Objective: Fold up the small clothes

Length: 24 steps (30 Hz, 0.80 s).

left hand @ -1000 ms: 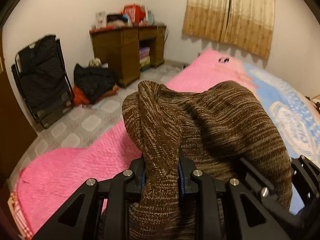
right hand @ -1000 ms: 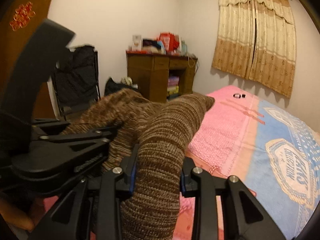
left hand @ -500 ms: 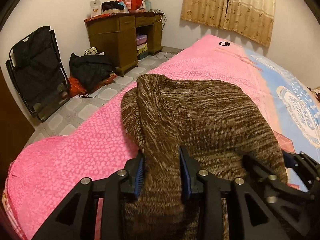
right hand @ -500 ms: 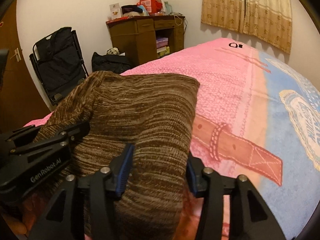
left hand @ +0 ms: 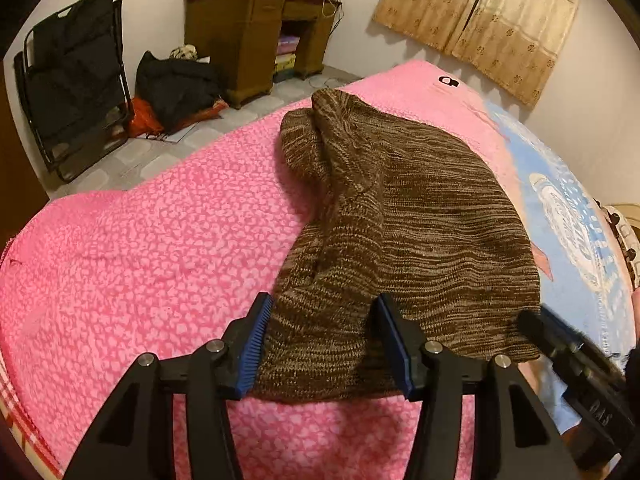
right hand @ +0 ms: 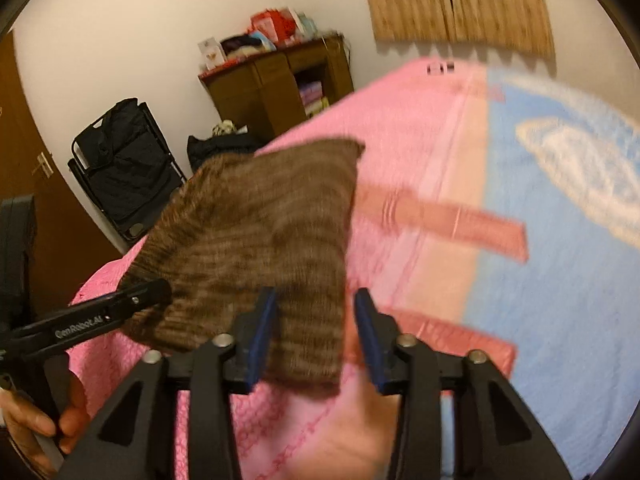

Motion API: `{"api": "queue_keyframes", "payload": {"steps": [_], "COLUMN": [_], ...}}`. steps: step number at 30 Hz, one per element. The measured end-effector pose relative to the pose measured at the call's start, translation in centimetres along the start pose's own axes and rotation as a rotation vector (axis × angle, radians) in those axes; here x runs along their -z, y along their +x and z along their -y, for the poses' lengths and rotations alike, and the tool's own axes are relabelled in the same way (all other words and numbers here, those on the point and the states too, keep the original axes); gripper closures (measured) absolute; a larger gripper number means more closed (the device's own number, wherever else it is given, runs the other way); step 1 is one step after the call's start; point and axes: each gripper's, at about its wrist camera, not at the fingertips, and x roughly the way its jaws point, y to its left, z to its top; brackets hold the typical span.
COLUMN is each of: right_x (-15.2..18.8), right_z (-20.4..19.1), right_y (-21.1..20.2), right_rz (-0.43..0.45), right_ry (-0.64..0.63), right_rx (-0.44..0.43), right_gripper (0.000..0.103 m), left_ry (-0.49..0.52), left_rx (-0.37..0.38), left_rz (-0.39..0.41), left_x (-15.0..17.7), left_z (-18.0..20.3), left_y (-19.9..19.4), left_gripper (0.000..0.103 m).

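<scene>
Knitwear lands on the bed: a brown marled sweater (left hand: 404, 216) lies spread across the pink blanket (left hand: 140, 248), no longer lifted and bunched as it was a second ago. At left, the left hand-held gripper (left hand: 324, 344) has just been opening; its blue pads now stand apart on either side of the near hem, the cloth between them but no longer pinched. At right, the right hand-held gripper (right hand: 314, 336) has likewise just been opening and is spread over the sweater's other near corner, one pad beside the knit, the other clear of it. Both grips released, the fold appears laid down; smoothing or a further fold likely comes next. A wooden desk (left hand: 256, 36) stands behind.
</scene>
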Motion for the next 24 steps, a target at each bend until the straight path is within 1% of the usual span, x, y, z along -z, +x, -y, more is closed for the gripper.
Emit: {"api": "queue_keyframes", "payload": {"steps": [1,2,3,4,5,6,7,8,9,11,12,14,16,19,21,22,24], "right_x": [0.3,0.6,1.0,1.1,1.1,0.9,0.8,0.6,0.5,0.2,0.2,0.5,1.2,1.3,1.4,1.5,1.8], "right_z": [0.2,0.3,0.3,-0.2,-0.3,-0.5,-0.7,-1.0,-1.3,-1.4,-1.1,-0.4,0.3,0.5,0.1,0.0,0.1], "right_y": [0.9,1.6,2.2,2.0,1.9,1.8,1.6,1.3,1.1,0.6,0.3,0.3,1.1,1.3,0.5,-0.1,-1.7], "right_rz": [-0.030,-0.066,-0.086,-0.055,-0.058,-0.063,-0.063,-0.060,-0.061,-0.063,-0.065,-0.084,-0.112,-0.103,-0.100,-0.093,-0.052], "right_ry": [0.012,0.021,0.019,-0.014,-0.024,-0.017,-0.011,-0.021,-0.033,-0.015,0.006,0.035,0.048,0.068,0.056,0.060,0.082], "right_rx": [-0.017,-0.027,-0.018,0.020,0.011,-0.016,-0.011,-0.005,-0.004,-0.016,-0.028,-0.023,-0.008,-0.016,-0.007,-0.003,-0.007], "right_gripper": [0.035,0.035,0.037,0.050,0.069,0.077,0.082,0.084,0.084,0.085,0.085,0.085,0.085,0.083,0.080,0.079,0.074], "left_ry": [0.004,0.014,0.019,0.023,0.030,0.038,0.046,0.043,0.032,0.029,0.040,0.067,0.080,0.098,0.110,0.106,0.093], "left_rx": [-0.010,-0.029,-0.039,-0.046,-0.046,-0.048,-0.046,-0.035,-0.021,-0.023,-0.040,-0.066,-0.096,-0.123,-0.144,-0.144,-0.150], "left_rz": [0.002,-0.001,-0.001,0.003,0.005,0.005,0.001,-0.008,-0.019,-0.030,-0.032,-0.034,-0.034,-0.001,0.002,0.005,0.013], "left_x": [-0.1,-0.1,-0.1,0.0,0.1,0.1,0.2,0.2,0.2,0.1,0.2,0.5,1.0,1.6,1.8,2.0,2.3], "left_z": [0.1,0.5,0.7,0.9,1.1,1.3,1.4,1.4,1.3,0.9,1.0,1.0,1.1,1.5,1.6,1.5,1.2], "left_y": [0.0,0.1,0.1,0.1,0.1,0.1,-0.1,-0.3,-0.6,-1.2,-1.5,-1.4,-0.8,-1.2,-1.6,-1.9,-2.6], "left_gripper": [0.048,0.048,0.048,0.049,0.049,0.056,0.068,0.072,0.078,0.079,0.079,0.078,0.075,0.071,0.067,0.066,0.063]}}
